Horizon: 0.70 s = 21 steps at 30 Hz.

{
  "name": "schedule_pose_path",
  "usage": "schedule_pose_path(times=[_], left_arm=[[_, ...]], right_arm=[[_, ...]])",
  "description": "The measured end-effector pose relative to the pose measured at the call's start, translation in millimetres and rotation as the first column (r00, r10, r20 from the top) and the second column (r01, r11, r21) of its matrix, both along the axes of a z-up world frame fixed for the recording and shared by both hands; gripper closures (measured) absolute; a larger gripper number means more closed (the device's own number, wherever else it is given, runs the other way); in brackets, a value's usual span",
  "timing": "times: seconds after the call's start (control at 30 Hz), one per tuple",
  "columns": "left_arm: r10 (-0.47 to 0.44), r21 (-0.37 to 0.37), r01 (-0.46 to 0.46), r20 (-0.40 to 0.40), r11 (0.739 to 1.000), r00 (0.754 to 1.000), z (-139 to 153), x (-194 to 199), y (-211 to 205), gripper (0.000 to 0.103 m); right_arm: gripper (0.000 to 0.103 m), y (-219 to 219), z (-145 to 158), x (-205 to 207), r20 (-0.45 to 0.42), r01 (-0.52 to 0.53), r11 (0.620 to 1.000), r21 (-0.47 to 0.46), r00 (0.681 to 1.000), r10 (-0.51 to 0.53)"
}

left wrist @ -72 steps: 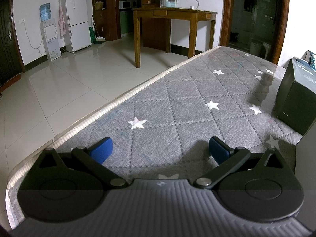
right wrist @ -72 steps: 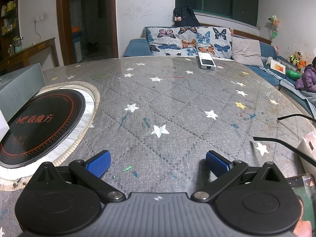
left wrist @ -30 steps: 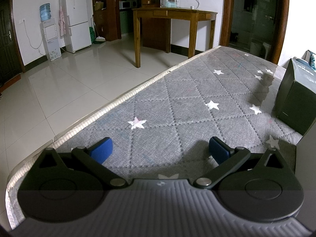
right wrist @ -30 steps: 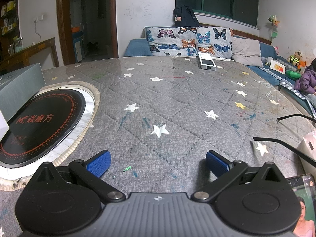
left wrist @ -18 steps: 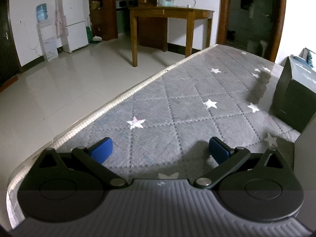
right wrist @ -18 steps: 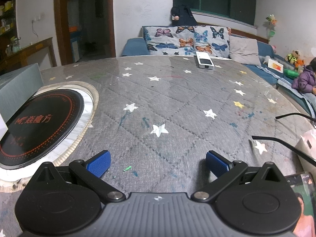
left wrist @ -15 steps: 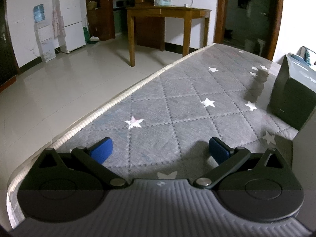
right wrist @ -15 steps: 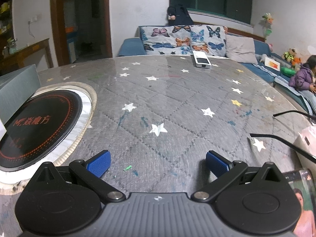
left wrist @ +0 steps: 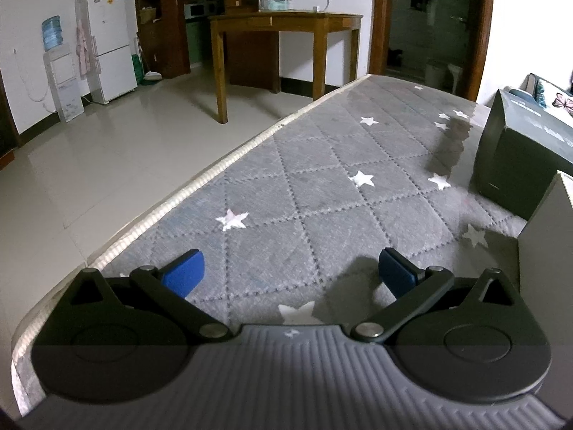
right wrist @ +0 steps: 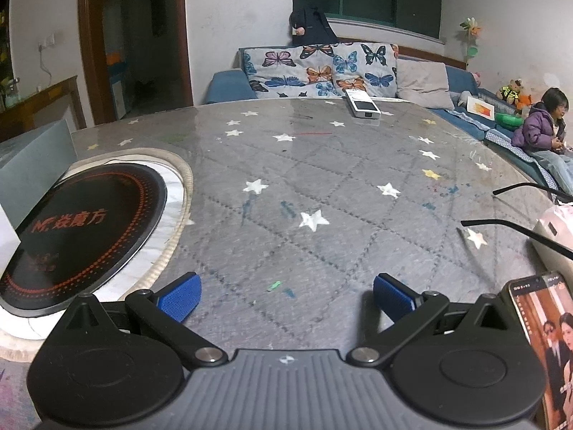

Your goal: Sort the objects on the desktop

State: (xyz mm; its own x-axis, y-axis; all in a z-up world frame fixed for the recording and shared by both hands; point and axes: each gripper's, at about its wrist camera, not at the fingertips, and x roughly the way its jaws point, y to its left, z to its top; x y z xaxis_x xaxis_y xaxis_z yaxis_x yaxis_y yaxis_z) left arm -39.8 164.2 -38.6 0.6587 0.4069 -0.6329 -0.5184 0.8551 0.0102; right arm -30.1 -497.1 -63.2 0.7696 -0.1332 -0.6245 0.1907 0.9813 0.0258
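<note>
My left gripper point(left wrist: 290, 272) is open over the grey star-patterned tablecloth point(left wrist: 322, 193), with nothing between its blue pads. A dark box point(left wrist: 519, 165) stands to its right, and a pale grey box point(left wrist: 548, 251) sits closer at the right edge. My right gripper point(right wrist: 286, 295) is open too, low above the cloth. At its right lie a phone with a lit screen point(right wrist: 548, 344), the black arms of a pair of glasses point(right wrist: 515, 229) and a pink-white packet point(right wrist: 558, 233). A white remote-like device point(right wrist: 362, 105) lies at the far edge.
A black round induction cooktop point(right wrist: 78, 229) is set into the table at the left, with a grey box point(right wrist: 32, 157) behind it. The table edge point(left wrist: 172, 200) drops to a tiled floor on the left. A sofa with a seated child point(right wrist: 544, 132) lies beyond.
Both grippers have lifted and tilted slightly; the scene sits lower and farther in both views. In the right wrist view the phone shows more. The jaws stay as wide as before.
</note>
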Motion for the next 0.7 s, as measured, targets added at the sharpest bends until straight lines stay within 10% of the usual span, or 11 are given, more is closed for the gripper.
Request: schedule_pose_path(times=[0.7], left_arm=[[-0.032, 0.003, 0.032, 0.01, 0.999, 0.999, -1.0, 5.0, 0.0, 0.0]], right_arm=[[0.0, 1.7, -0.6, -2.3, 0.005, 0.003, 1.0, 0.006, 1.0, -0.003]])
